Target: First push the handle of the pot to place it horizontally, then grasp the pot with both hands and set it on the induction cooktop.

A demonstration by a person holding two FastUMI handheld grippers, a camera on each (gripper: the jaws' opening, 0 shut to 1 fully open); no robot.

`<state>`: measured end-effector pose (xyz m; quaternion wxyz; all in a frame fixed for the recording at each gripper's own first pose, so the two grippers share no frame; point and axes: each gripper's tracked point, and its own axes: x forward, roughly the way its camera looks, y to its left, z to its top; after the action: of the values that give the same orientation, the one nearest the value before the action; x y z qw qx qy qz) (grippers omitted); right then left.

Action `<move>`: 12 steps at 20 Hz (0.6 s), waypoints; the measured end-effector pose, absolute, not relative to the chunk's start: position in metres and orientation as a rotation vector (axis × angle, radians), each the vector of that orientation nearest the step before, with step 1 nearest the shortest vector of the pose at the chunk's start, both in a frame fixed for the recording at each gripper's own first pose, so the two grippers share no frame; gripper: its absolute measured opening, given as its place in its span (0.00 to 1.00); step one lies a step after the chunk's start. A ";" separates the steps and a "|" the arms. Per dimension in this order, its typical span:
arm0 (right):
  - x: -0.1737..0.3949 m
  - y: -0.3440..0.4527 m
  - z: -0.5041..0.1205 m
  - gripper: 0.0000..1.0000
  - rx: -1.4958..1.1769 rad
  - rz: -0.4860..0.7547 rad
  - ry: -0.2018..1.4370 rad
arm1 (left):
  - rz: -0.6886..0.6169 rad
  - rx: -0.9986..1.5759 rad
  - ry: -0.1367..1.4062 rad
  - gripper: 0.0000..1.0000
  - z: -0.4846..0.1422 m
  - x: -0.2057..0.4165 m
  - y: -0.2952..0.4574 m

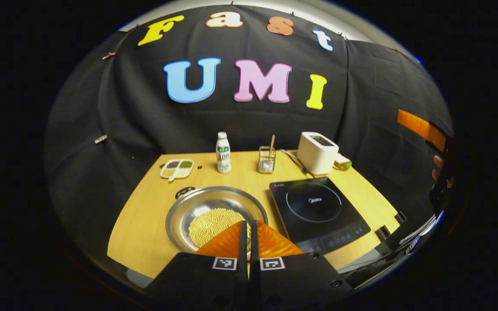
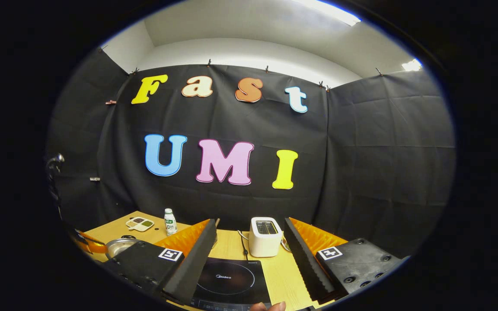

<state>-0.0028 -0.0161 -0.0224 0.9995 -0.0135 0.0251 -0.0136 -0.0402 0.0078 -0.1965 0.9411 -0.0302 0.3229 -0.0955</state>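
While the left gripper (image 1: pixel 248 233) hangs at the bottom centre of the left gripper view, fingers pressed together and holding nothing, the pot (image 1: pixel 216 216) sits on the wooden table (image 1: pixel 145 233) just above them, grains inside, left of the induction cooktop (image 1: pixel 318 207). In the right gripper view, the right gripper (image 2: pixel 249 255) spreads wide, framing the cooktop and toaster (image 2: pixel 265 236).

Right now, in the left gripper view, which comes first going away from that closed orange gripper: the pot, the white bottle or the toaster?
From the left gripper:
1. The pot, right under the fingertips, slightly left.
2. The white bottle, near the table's back edge, just left of centre.
3. The toaster, at the back right, behind the induction cooktop.
The bottle and toaster are close; the toaster looks slightly farther.
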 end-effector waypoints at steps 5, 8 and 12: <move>-0.002 -0.018 -0.026 0.98 -0.022 -0.035 0.059 | -0.282 -0.105 0.924 0.05 -0.258 -0.069 -0.002; -0.003 -0.020 -0.026 0.97 -0.024 -0.039 0.060 | -0.283 -0.101 1.045 0.06 -0.288 -0.080 0.002; -0.003 -0.024 -0.028 0.98 -0.030 -0.048 0.067 | -0.286 -0.065 1.142 0.05 -0.325 -0.084 0.011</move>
<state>-0.0033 -0.0235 -0.0285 0.9990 -0.0152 0.0337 -0.0238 -0.0845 0.0111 -0.3250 0.8311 -0.0307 0.5387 -0.1347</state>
